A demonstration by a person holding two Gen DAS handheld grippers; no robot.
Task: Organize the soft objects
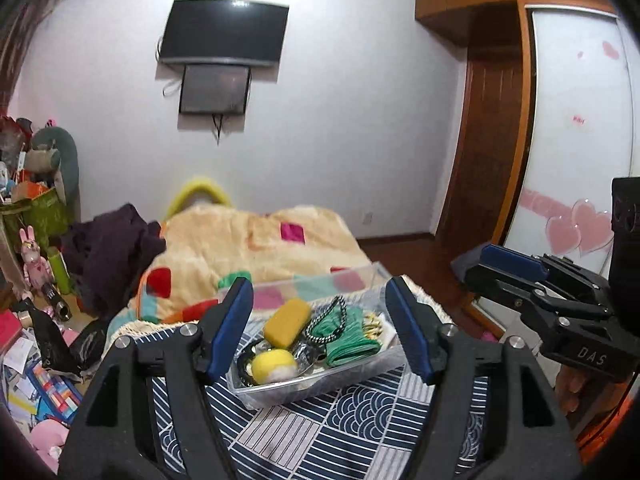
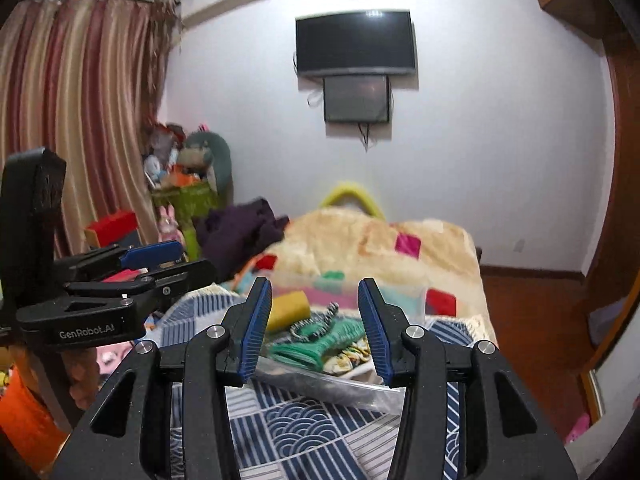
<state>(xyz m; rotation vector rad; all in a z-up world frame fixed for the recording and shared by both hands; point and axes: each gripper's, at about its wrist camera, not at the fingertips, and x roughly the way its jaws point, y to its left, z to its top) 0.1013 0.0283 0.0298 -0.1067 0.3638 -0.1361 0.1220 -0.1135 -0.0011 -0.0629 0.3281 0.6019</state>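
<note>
Ahead of the left gripper [image 1: 320,328], in its own wrist view, a clear plastic bin [image 1: 320,388] sits on a blue patterned cloth [image 1: 340,424] spread over the bed. The two blue-padded fingers are spread wide and hold nothing; the bin lies straight in front of them and framed between them, near but not touched. Inside it lie a mustard sponge block [image 1: 287,322], a yellow fuzzy ball [image 1: 273,366], a folded green cloth [image 1: 352,336] and a black-and-green braided cord [image 1: 326,320] draped partly over the cloth. The bin's long axis runs across the view, tilted so that its right end lies farther away. Off to the right the right gripper [image 1: 508,270] shows side-on; from here I cannot tell how far its fingers stand apart. Behind the bin a cream blanket [image 1: 260,240] with coloured squares covers the bed.

Seen from the right wrist, the right gripper [image 2: 316,328] is also spread and empty. The same bin [image 2: 332,390] lies in front, slightly lower, and the green cloth [image 2: 320,346] sits squarely between the fingers, with the cord [image 2: 316,322] over it and the sponge block [image 2: 288,308] showing just past the left finger. The yellow ball is hidden here. The left gripper [image 2: 160,260] appears at the left edge, side-on, apart from the bin.

Both grippers seem about equally near. The right one looks better lined up on the green cloth, the left on the ball and sponge. All the soft things visible appear already in the bin.
</note>
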